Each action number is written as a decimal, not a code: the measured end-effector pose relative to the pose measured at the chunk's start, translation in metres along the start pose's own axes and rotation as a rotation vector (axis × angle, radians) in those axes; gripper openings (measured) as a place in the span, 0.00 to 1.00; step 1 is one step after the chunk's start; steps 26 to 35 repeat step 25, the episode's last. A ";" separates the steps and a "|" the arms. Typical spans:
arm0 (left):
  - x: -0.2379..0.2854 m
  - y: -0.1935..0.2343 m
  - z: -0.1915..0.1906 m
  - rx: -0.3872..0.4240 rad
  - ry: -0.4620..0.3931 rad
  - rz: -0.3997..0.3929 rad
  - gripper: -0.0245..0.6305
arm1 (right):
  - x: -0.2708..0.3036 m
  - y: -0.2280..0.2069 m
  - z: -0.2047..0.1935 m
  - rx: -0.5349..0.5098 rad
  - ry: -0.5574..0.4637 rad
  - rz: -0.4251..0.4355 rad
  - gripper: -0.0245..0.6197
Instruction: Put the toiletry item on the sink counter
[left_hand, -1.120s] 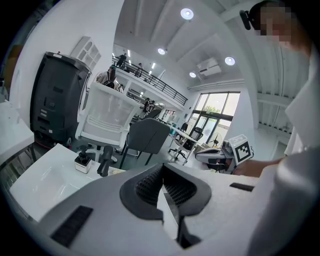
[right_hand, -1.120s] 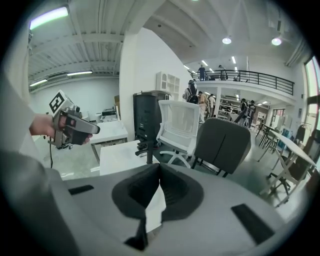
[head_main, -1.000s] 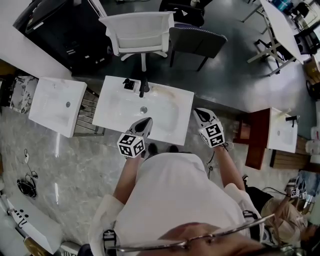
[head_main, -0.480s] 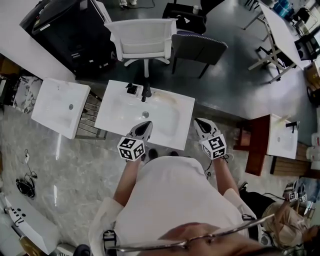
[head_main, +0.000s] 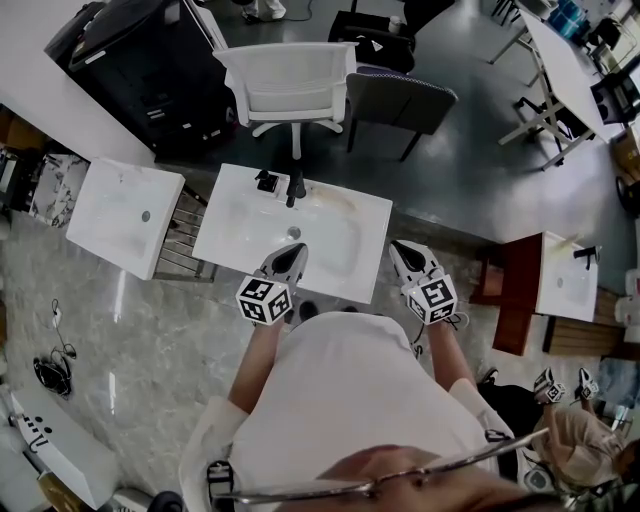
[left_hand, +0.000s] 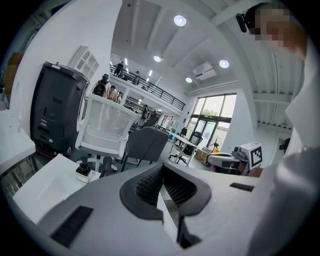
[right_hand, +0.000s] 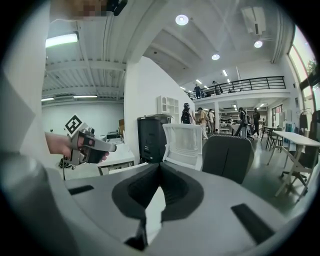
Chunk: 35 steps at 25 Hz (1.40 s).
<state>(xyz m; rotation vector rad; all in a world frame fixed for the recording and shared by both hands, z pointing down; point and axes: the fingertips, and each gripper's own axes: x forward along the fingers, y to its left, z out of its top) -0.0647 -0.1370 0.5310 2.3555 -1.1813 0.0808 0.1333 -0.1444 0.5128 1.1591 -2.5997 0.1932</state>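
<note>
The toiletry item (head_main: 266, 182) stands upright on the back rim of the sink (head_main: 222, 232), just left of the faucet (head_main: 293, 187) and touching neither gripper. The basin in front of it lies bare down to the drain.

The left gripper (head_main: 294, 249) hangs over the sink's near edge, nose aimed at the drain and tipped a little downward. Its jaws are pressed together with nothing between them. The right gripper (head_main: 396, 246) hangs just past the sink's right edge, near the front corner, pointing the same way. Its jaws are also pressed together and hold nothing. Both forearms reach forward from the person's torso with elbows tucked close, and the 2 marker cubes sit at the near ends.

Left of the sink stands a metal rack (head_main: 180, 232), then a 2nd sink (head_main: 115, 215). Behind the sink a white chair (head_main: 290, 80) and a grey chair (head_main: 400, 98) stand close, and a dark cabinet (head_main: 135, 65) sits behind and to the left. Well right of the sink a 3rd sink (head_main: 563, 272) rests beside a wooden stand (head_main: 515, 285). Open dark floor lies between that stand and the sink's back right corner.
</note>
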 end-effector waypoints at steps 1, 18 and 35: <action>0.000 0.000 0.000 -0.001 0.001 0.002 0.04 | 0.000 0.000 0.000 0.001 0.000 0.001 0.05; -0.003 0.002 -0.005 -0.008 0.001 0.018 0.04 | 0.001 -0.006 -0.005 0.031 0.003 -0.005 0.05; -0.003 -0.001 -0.006 -0.012 0.005 0.024 0.04 | -0.001 -0.008 -0.004 0.031 0.004 -0.003 0.05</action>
